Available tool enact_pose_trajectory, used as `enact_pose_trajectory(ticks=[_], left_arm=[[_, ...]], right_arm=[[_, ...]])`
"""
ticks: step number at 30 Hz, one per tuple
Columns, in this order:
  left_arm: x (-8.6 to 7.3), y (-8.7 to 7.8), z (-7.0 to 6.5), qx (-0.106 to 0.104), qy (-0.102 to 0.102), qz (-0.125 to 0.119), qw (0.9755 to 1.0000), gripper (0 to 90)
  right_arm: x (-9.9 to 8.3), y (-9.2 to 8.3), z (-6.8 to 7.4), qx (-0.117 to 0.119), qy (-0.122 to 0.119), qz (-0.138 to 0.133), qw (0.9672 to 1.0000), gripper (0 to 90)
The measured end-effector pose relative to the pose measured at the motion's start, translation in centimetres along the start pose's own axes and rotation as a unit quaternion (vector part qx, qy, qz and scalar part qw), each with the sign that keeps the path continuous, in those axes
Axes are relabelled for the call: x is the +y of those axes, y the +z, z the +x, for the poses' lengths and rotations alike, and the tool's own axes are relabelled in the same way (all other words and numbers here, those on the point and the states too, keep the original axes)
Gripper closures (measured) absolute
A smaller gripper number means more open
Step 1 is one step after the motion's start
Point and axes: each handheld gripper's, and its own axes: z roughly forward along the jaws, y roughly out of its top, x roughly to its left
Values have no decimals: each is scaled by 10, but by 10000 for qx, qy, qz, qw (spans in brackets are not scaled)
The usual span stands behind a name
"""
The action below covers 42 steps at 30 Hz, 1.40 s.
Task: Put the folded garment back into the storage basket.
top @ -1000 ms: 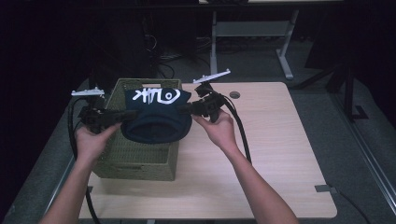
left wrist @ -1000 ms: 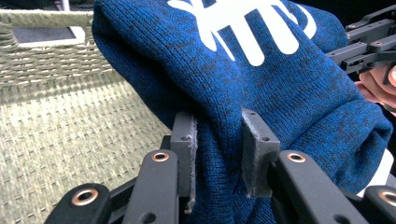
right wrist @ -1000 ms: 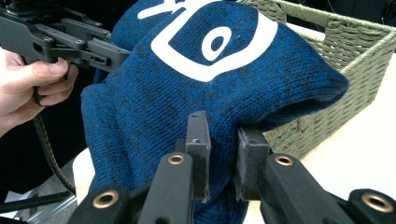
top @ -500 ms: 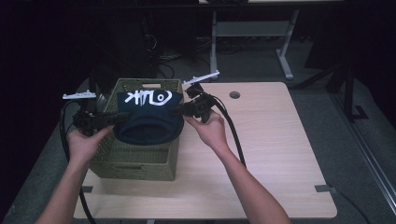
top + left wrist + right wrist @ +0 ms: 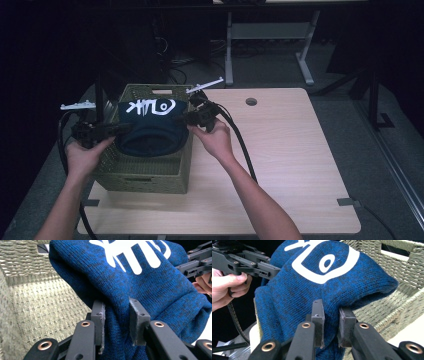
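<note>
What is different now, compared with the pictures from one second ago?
Both tools, left and right, carried the blue knit garment away from the person and lower, over the open woven basket. Each tool remains clamped on a fold; the basket has not moved.

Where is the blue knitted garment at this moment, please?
In the high view, the blue knitted garment hangs over the woven basket at the table's left, pinched between the left gripper and right gripper.

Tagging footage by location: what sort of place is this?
Probably a lab or workshop, dimly lit: a bare wooden table, a metal desk frame behind, and cables tangled on the grey floor.
</note>
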Motion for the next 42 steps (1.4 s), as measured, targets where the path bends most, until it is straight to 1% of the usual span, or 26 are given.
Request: enact_pose_trajectory(ticks=[2, 8, 13, 14, 15, 18, 21, 23, 25, 27, 30, 35, 37, 42], left_arm=[[-1, 0, 2, 28, -10, 28, 10000, 689], [-2, 0, 8, 138, 37, 167, 9998, 682], [-5, 1, 13, 157, 10, 187, 9997, 680], [-6, 1, 14, 181, 12, 194, 9996, 679], [-7, 1, 14, 276, 21, 201, 9994, 672], [-9, 1, 17, 311, -5, 201, 9993, 667], [-10, 0, 19, 309, -19, 220, 9993, 668], [-12, 0, 21, 317, -76, 234, 9992, 671], [-12, 0, 22, 313, -68, 245, 9992, 671], [-13, 1, 24, 326, -86, 272, 9991, 670], [-14, 2, 26, 365, -135, 293, 9988, 668], [-15, 3, 28, 433, -122, 360, 9983, 667], [-15, 4, 29, 432, -140, 382, 9982, 667], [-18, 8, 31, 454, -170, 426, 9979, 664]], right_arm=[[-1, 5, 0, 28, 55, 6, 10000, 778], [-2, 13, -1, 72, 61, -9, 10000, 777], [-3, 20, -2, 37, 71, 11, 10000, 775], [-3, 21, -2, 39, 86, 25, 10000, 775], [-3, 22, -2, 30, 85, 18, 10000, 774], [-4, 28, -1, -42, 54, 15, 10000, 773], [-4, 30, -2, -23, 72, 41, 10000, 773], [-5, 35, -2, -18, 92, 57, 9999, 773], [-5, 36, -3, -25, 74, 68, 9999, 773], [-6, 41, -4, -29, 77, 88, 9999, 772], [-6, 42, -5, -30, 86, 104, 9999, 771], [-8, 48, -6, -77, 116, 159, 9998, 769], [-8, 51, -7, -75, 155, 180, 9997, 769], [-9, 53, -9, -97, 165, 220, 9996, 769]])
